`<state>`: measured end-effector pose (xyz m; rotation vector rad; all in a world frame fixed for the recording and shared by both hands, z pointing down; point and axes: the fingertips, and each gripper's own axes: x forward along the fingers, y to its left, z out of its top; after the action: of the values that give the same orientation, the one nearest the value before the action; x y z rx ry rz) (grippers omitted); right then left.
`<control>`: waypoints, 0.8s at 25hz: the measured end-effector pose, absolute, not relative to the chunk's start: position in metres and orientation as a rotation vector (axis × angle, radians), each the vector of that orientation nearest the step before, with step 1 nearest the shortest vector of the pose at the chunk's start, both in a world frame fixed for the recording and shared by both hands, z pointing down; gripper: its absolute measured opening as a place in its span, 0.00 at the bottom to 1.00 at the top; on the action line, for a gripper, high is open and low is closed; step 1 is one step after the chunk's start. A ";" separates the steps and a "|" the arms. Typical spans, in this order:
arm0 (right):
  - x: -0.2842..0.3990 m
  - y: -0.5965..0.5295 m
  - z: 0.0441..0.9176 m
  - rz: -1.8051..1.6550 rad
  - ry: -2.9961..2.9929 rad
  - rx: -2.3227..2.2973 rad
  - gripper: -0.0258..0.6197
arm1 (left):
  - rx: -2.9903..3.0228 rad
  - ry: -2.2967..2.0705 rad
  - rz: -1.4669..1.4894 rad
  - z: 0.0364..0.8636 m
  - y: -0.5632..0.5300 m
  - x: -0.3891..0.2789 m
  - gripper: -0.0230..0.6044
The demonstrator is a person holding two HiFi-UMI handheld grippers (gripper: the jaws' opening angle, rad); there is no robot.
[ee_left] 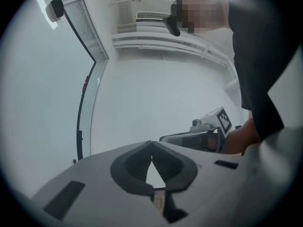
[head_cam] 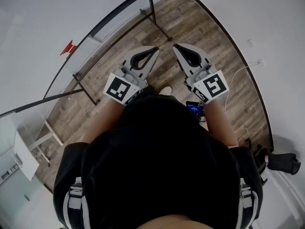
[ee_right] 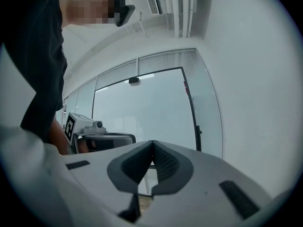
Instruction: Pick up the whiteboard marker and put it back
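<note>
Looking down, the head view showed the left claw (head_cam: 155, 49) and the right claw (head_cam: 176, 46) side by side over a wooden floor (head_cam: 209, 56), tips pointing away from the person's black top (head_cam: 157, 161) (only this view showed the floor). In its own view, the left claw (ee_left: 151, 144) was pressed fully shut on nothing, a white wall (ee_left: 156, 93) ahead. The right claw (ee_right: 152, 144) was likewise closed and empty, facing a black-framed glass partition (ee_right: 142, 108). No view showed the whiteboard marker, so its place and heading could not be told.
</note>
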<state>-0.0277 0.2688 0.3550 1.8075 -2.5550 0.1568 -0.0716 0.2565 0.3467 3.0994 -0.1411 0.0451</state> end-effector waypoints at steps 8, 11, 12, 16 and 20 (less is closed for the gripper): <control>-0.018 0.243 0.361 0.162 -2.559 1.781 0.03 | 3.081 -0.168 0.044 0.356 0.230 -0.059 0.04; -0.010 0.228 0.361 0.165 -2.557 1.779 0.03 | 3.078 -0.167 0.028 0.357 0.214 -0.051 0.04; -0.007 0.222 0.361 0.167 -2.557 1.776 0.03 | 3.077 -0.167 0.022 0.357 0.208 -0.048 0.04; 0.004 0.194 0.364 0.180 -2.551 1.763 0.03 | 3.074 -0.170 0.007 0.357 0.177 -0.033 0.04; 0.010 0.160 0.365 0.192 -2.553 1.745 0.03 | 3.067 -0.186 -0.005 0.358 0.142 -0.025 0.04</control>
<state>0.0103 0.1598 0.3655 1.7451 -2.5529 0.1920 -0.0247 0.1416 0.3578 3.0669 -0.1856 -0.0051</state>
